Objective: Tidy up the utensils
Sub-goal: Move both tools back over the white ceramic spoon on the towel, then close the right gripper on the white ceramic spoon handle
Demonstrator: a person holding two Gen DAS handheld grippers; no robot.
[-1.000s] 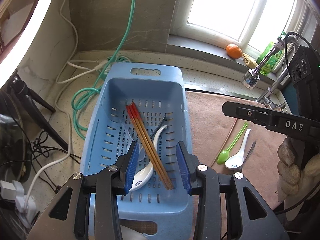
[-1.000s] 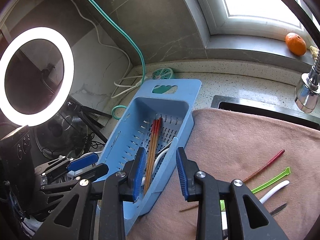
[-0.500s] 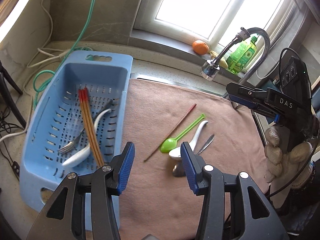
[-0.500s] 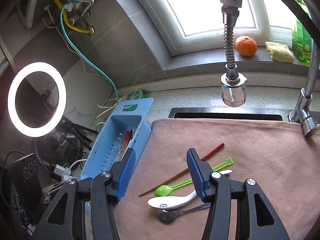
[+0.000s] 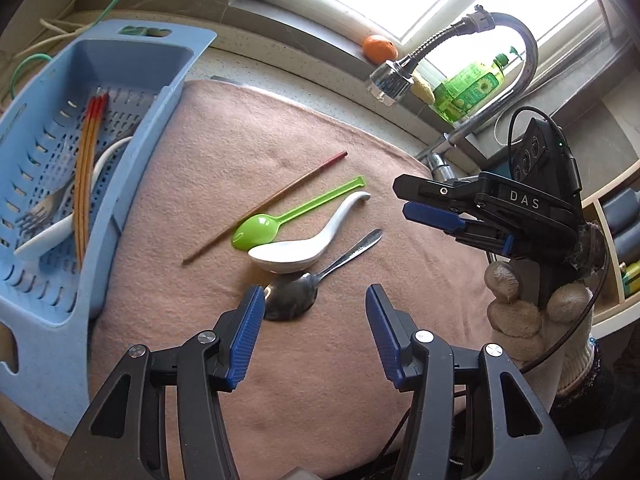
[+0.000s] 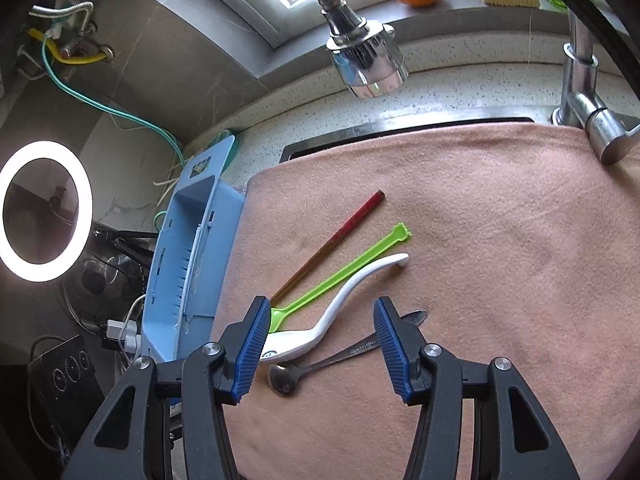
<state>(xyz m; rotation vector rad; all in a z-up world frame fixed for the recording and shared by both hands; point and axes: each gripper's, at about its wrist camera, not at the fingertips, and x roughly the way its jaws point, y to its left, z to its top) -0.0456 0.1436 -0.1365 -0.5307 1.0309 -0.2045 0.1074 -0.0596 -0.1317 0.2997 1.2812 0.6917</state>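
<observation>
Four utensils lie on a pink cloth (image 5: 248, 152) over a kitchen sink: one red-tipped chopstick (image 5: 264, 207), a green plastic spoon (image 5: 280, 218), a white ceramic spoon (image 5: 304, 246) and a steel spoon (image 5: 316, 280). A blue basket (image 5: 132, 128) at left holds more. The left gripper (image 5: 314, 306), jaws opening, and the right gripper (image 6: 318, 326), jaws apart, grip nothing.

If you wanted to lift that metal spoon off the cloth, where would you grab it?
Probably the metal spoon is best taken mid-handle, from above, jaws straddling the thin shaft. Its bowl lies partly tucked under the white soup spoon, while the handle end lies free on the pink cloth with room on both sides.
</observation>
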